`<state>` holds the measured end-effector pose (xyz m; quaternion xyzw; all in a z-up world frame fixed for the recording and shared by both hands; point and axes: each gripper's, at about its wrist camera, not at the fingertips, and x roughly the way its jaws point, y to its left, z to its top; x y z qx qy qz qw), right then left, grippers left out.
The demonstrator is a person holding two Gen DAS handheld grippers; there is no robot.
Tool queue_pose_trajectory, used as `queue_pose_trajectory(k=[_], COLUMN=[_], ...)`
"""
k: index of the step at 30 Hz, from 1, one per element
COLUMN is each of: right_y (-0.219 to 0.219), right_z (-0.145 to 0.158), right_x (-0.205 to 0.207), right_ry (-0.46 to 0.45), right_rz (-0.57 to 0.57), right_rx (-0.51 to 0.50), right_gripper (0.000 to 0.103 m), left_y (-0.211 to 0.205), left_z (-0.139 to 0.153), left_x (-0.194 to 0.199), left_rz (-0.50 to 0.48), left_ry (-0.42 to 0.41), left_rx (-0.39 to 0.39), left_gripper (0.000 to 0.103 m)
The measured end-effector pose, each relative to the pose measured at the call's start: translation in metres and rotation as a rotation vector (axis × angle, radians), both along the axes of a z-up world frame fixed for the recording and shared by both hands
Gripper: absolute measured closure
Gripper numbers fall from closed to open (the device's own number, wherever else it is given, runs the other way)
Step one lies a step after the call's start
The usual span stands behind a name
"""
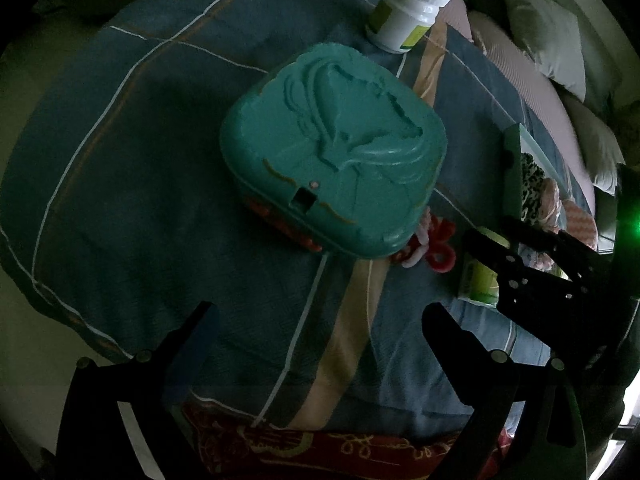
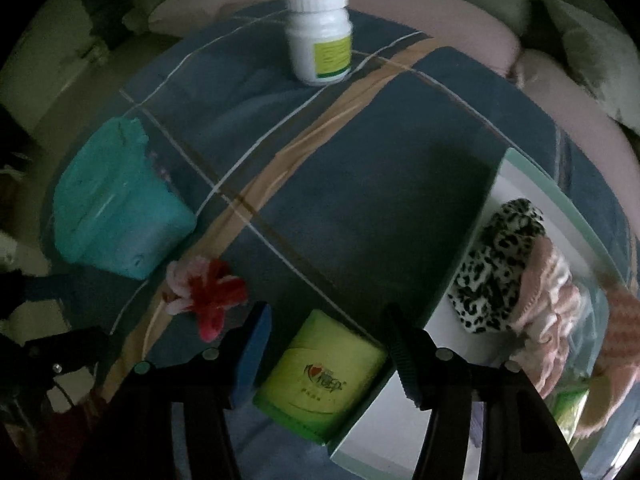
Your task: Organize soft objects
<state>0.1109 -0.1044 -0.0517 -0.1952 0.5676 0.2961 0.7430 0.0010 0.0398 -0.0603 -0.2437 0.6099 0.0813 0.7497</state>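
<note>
A green tissue pack (image 2: 324, 376) lies on the blue checked blanket (image 2: 360, 184), its near corner against the tray. My right gripper (image 2: 326, 314) is open and straddles the pack, its pads close beside the sides without squeezing them. A red and pink scrunchie (image 2: 204, 292) lies just left of it. The white tray (image 2: 532, 188) on the right holds a leopard scrunchie (image 2: 496, 268) and a pink one (image 2: 548, 300). My left gripper (image 1: 320, 312) is open over bare blanket, below the teal plastic case (image 1: 332, 148). The same red scrunchie (image 1: 432, 244) and pack (image 1: 478, 280) show at the right.
A white pill bottle (image 2: 320, 32) stands on the far side of the blanket. The teal case (image 2: 116, 208) sits at the left. Pale pillows (image 1: 560, 40) border the bed on the right. A red embroidered cloth (image 1: 320, 448) lies at the near edge.
</note>
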Motion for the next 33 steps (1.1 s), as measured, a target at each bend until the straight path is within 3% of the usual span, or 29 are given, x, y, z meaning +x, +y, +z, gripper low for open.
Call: queue_pose_trajectory(k=[11,21,33], right_y=[0.008,0.011,0.033], right_z=[-0.006,-0.011,-0.019], right_x=[-0.026,-0.043,-0.052], right_ry=[0.018,-0.006,-0.007], right_rz=[0.237,0.316,0.439], right_rx=[-0.091,-0.143,-0.207], right_gripper=[0.031,0.03,0.019], left_y=[0.001,0.003,-0.001], left_z=[-0.002,-0.001,0.003], left_x=[0.004,0.005,0.009], left_rz=[0.002,-0.003,-0.006], left_ry=[0.002,0.002,-0.004], left_rx=[-0.005,-0.008,-0.019], left_gripper=[0.002,0.002,0.002])
